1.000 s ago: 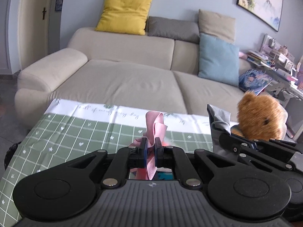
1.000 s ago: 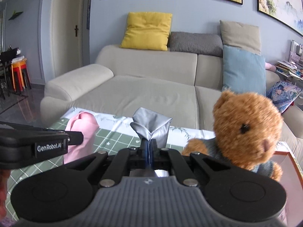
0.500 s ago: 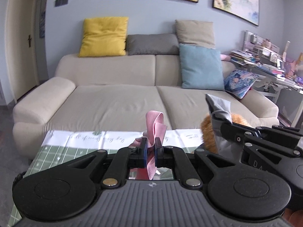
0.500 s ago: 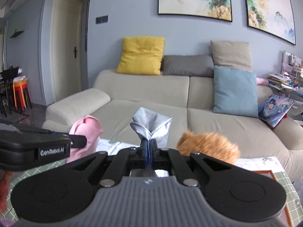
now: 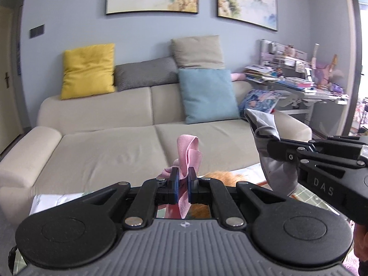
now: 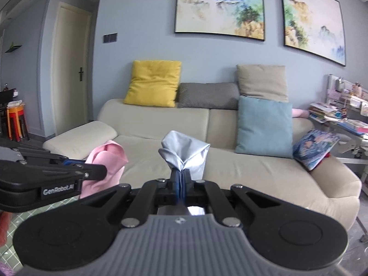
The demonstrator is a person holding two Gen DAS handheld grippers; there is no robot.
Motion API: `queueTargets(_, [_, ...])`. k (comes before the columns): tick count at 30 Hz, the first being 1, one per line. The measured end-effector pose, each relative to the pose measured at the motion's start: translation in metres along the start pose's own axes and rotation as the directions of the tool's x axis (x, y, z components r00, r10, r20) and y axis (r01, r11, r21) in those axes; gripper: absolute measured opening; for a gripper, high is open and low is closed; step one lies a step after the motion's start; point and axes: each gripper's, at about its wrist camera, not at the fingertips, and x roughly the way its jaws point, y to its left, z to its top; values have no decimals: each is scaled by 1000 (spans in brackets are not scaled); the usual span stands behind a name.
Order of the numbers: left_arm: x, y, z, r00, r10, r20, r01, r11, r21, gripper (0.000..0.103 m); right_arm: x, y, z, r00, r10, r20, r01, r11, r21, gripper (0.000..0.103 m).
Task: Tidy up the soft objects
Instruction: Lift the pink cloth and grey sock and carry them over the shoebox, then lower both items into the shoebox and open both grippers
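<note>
My left gripper (image 5: 183, 174) is shut on a pink cloth (image 5: 188, 151), whose folds stick up above the pads and hang down below them. The right gripper (image 6: 181, 175) is shut on a grey-blue cloth (image 6: 185, 153) that bunches up above its fingertips. Both are lifted high, side by side. From the left wrist view the right gripper (image 5: 268, 146) reaches in from the right with the grey cloth (image 5: 273, 158) draped over it. In the right wrist view the left gripper (image 6: 103, 172) comes in from the left, carrying the pink cloth (image 6: 104, 165). Orange-brown teddy-bear fur (image 5: 220, 177) shows just below the left fingers.
A beige sofa (image 6: 230, 165) fills the view ahead, with yellow (image 6: 153, 82), grey, tan and light-blue cushions (image 6: 264, 126) and a patterned one (image 6: 315, 148). A cluttered desk (image 5: 299, 85) stands at the right. A green checked tablecloth (image 6: 27, 216) edge shows at lower left.
Both grippers have risen with their cloths still held. The table and the teddy bear have dropped almost out of view, and the sofa and wall paintings now fill the frames.
</note>
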Motion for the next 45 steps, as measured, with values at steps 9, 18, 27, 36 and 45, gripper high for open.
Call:
queueTargets(9, [19, -53, 16, 996, -89, 4, 89, 993, 75, 7, -11, -56, 2, 997, -77, -4, 77, 997, -1, 0])
queueTargets(18, [52, -111, 10, 979, -198, -54, 203, 969, 138, 7, -17, -112, -20, 987, -147, -69, 149, 989, 19, 0])
queueTargets(27, [86, -155, -25, 950, -265, -167, 295, 937, 189, 7, -11, -161, -78, 973, -139, -185, 157, 984, 86, 0])
queueTargets(36, [131, -178, -62, 918, -247, -310, 328, 913, 243, 7, 18, -184, -131, 950, -88, -301, 127, 985, 113, 0])
queueTargets(45, [182, -203, -86, 890, -177, -421, 327, 890, 317, 7, 68, -204, -174, 913, -47, -406, 94, 991, 99, 0])
